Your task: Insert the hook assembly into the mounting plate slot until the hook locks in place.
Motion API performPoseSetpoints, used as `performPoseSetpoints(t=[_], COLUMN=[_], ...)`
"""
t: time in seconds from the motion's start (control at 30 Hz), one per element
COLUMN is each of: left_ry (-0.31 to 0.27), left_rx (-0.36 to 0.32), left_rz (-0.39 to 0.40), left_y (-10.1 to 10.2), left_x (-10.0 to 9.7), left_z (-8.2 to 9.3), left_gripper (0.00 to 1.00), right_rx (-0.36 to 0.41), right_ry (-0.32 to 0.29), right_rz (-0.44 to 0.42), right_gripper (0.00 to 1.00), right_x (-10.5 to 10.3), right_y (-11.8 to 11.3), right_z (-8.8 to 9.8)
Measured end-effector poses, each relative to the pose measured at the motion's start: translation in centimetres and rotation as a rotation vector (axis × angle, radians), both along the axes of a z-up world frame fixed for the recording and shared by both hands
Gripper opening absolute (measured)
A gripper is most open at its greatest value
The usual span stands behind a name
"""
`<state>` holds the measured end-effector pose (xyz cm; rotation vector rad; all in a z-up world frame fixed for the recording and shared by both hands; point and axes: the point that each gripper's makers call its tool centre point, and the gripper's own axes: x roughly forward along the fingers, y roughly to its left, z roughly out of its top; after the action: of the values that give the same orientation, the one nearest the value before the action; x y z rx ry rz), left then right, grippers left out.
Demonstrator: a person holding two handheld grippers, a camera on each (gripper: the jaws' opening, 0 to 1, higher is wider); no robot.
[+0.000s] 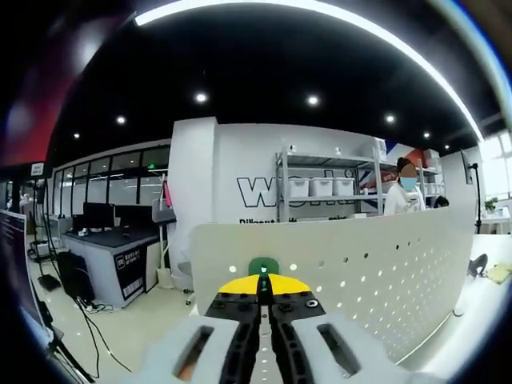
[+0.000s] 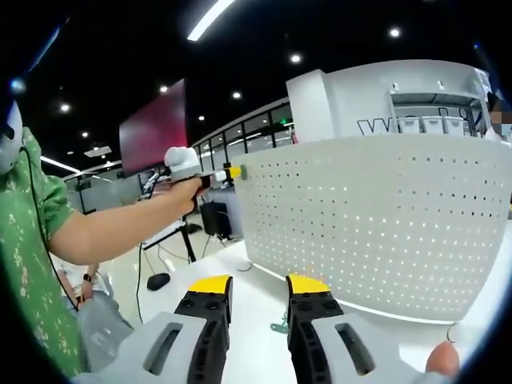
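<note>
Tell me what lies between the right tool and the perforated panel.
In the right gripper view, bare white table, apart from a small greenish part lying by the open right tool, short of the perforated panel.

The left tongs point(image 1: 263, 282) are seen in the left gripper view with the yellow-tipped jaws pressed together, a small green piece pinched at their tips. In the right gripper view the right tongs point(image 2: 258, 285) are held with the jaws parted and nothing between them. There the person's left arm point(image 2: 120, 228) is stretched forward at shoulder height, bare below a green patterned sleeve, its hand point(image 2: 186, 186) wrapped around the left tongs' grip.
</note>
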<state>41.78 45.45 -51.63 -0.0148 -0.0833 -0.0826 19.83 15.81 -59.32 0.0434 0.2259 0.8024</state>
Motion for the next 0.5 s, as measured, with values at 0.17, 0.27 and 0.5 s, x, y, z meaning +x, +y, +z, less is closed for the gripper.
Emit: performPoseSetpoints(t=[0.17, 0.27, 0.5], left_ry=[-0.004, -0.006, -0.016], left_rx=[-0.017, -0.023, -0.020], left_rz=[0.003, 0.002, 0.007], left_y=[-0.05, -0.02, -0.02], left_x=[-0.02, -0.04, 0.07], left_z=[0.04, 0.09, 0.11], left_gripper=[0.02, 0.02, 0.02], right_rx=[0.002, -0.001, 0.000], right_ry=[0.001, 0.002, 0.003], right_rz=[0.001, 0.004, 0.003], right_gripper=[0.26, 0.26, 0.25], right_x=[0.05, 0.03, 0.02], right_y=[0.06, 0.18, 0.14], right_z=[-0.03, -0.08, -0.08])
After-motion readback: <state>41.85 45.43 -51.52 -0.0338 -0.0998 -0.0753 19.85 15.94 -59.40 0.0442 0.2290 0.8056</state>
